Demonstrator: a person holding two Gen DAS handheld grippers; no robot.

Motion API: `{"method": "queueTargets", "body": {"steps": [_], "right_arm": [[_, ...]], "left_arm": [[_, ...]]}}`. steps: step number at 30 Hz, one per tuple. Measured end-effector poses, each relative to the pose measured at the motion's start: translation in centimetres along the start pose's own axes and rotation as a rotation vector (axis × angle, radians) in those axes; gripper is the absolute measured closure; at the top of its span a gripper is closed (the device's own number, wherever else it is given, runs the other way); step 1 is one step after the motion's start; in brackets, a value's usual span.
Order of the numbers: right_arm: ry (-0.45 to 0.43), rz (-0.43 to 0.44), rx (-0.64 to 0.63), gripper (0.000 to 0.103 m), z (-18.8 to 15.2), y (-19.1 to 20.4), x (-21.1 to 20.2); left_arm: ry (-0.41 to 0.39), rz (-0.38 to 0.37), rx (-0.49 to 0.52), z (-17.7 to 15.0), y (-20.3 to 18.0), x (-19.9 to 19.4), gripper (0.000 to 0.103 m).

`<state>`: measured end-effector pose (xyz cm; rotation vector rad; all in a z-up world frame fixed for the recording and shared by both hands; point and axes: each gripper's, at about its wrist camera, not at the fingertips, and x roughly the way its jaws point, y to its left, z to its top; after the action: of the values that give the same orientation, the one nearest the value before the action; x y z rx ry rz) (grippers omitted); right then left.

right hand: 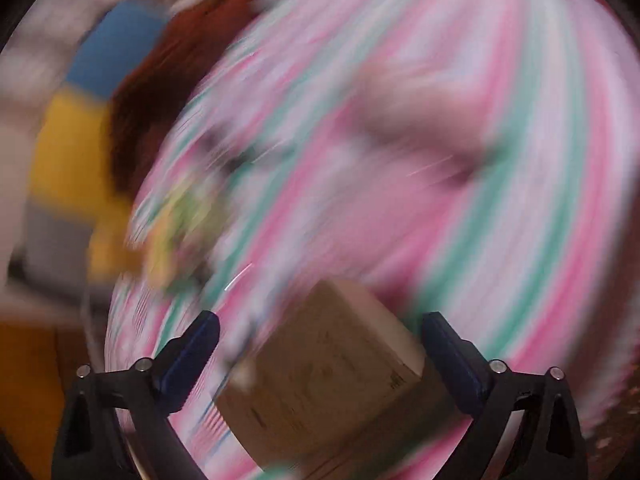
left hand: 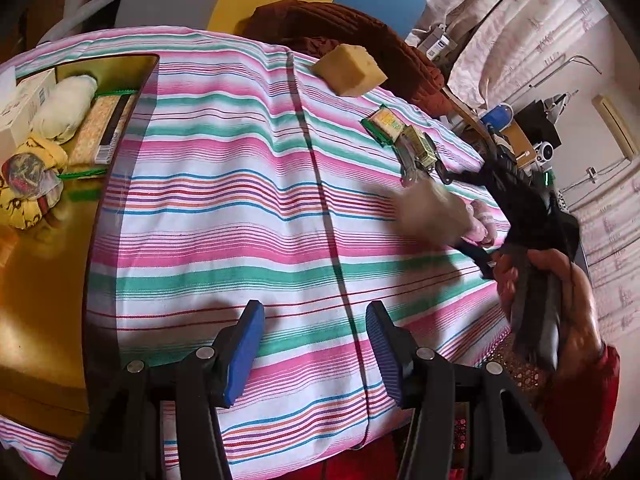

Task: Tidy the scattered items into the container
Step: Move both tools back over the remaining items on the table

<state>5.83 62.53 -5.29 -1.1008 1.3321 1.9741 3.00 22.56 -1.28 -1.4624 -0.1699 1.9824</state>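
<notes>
The right hand-held gripper (right hand: 320,364) has its jaws spread wide with a tan cardboard box (right hand: 332,364) lying between them. The box sits cornerwise, one corner close to the right pad, a clear gap on the left side; I cannot tell whether either pad actually touches it, so the box reads as released or not yet pinched rather than firmly held. This whole view is smeared with motion blur, so little beyond the box and the striped cloth (right hand: 460,200) is legible. From the left wrist view, the left hand-held gripper (left hand: 316,344) is spread and holds nothing, hovering over the near edge of the cloth-covered counter (left hand: 240,208). The right gripper's black body and the hand (left hand: 560,292) that carries it show at the right edge, with a blurred tan shape (left hand: 430,212) at its front, probably the same box. The relation that matters is this: the container (left hand: 44,280), a yellow tray with several things already in it, lies at the far left of the counter, just beside the left gripper's side and well apart from the right gripper. So the box has to cross the full width of the cloth leftward, and the left hand is much the nearer to the tray. Left on the cloth toward the far right are a yellow sponge (left hand: 352,70), a green-edged packet (left hand: 384,124) and a small toy truck (left hand: 420,152) just beside it, all nearer the right gripper.
</notes>
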Motion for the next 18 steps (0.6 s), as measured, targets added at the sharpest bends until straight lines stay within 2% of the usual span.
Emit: {"method": "queueTargets", "body": {"steps": [5,7,8,10,13,15,18], "right_arm": [[0.217,0.244,-0.358,0.005,-8.1,10.2,3.6],[0.24,0.278,-0.467,0.005,-9.8,12.4,3.7],[0.21,0.264,-0.505,0.005,-9.8,13.2,3.4],[0.078,0.181,-0.566,0.005,-8.6,13.1,2.0],[-0.114,-0.01,-0.555,0.004,-4.5,11.4,0.3],[-0.185,-0.108,-0.481,0.004,-1.0,9.2,-0.4],[-0.198,-0.208,-0.381,0.004,3.0,4.9,-0.8]], "left_arm": [[-0.019,0.016,-0.016,0.0,0.6,-0.7,0.049],[-0.029,0.024,-0.022,0.0,1.1,-1.1,0.049],[-0.034,0.026,-0.028,0.0,1.3,-1.2,0.049],[-0.034,0.027,-0.043,0.0,1.7,-1.2,0.049],[-0.026,0.026,-0.06,0.3,1.9,-0.8,0.049],[-0.023,0.026,-0.064,0.9,1.6,-0.2,0.049],[-0.019,0.035,-0.043,2.1,0.4,0.7,0.049]]}}
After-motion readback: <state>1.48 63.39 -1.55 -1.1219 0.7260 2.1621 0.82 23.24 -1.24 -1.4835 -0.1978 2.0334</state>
